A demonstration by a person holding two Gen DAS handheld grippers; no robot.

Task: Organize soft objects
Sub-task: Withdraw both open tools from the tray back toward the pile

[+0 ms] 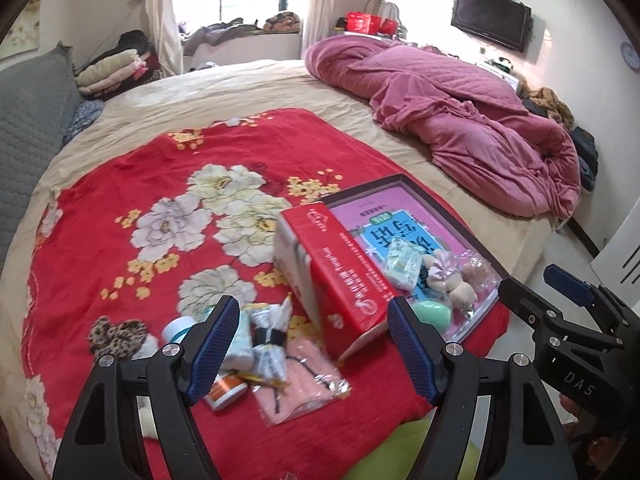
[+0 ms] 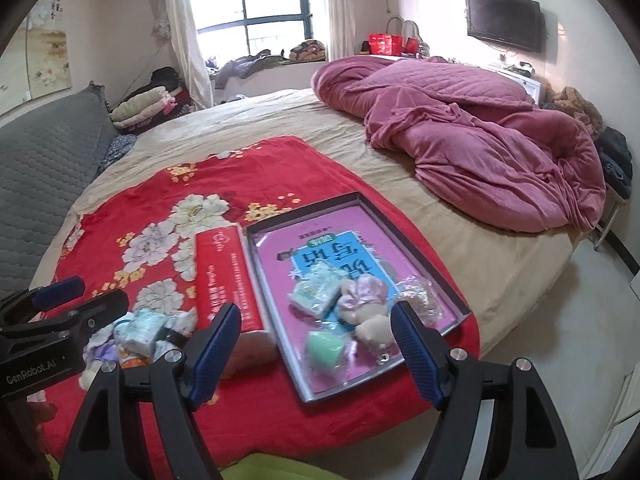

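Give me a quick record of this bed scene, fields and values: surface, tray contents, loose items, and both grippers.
surface: red floral blanket on a bed
tray: shallow tray holding a tissue pack, green sponge and plush toy
beside tray: red box, touching its left edge
loose items: pink cloth in plastic, leopard scrunchie
left gripper: open, empty
right gripper: open, empty

Right gripper (image 2: 316,344) wide apart, empty, above tray (image 2: 460,312) on red blanket (image 2: 168,184). In tray: tissue pack (image 2: 314,294), pink scrunchie (image 2: 362,292), green sponge (image 2: 324,350). Red box (image 2: 228,276) just left of tray. Left gripper (image 2: 60,316) at far left.
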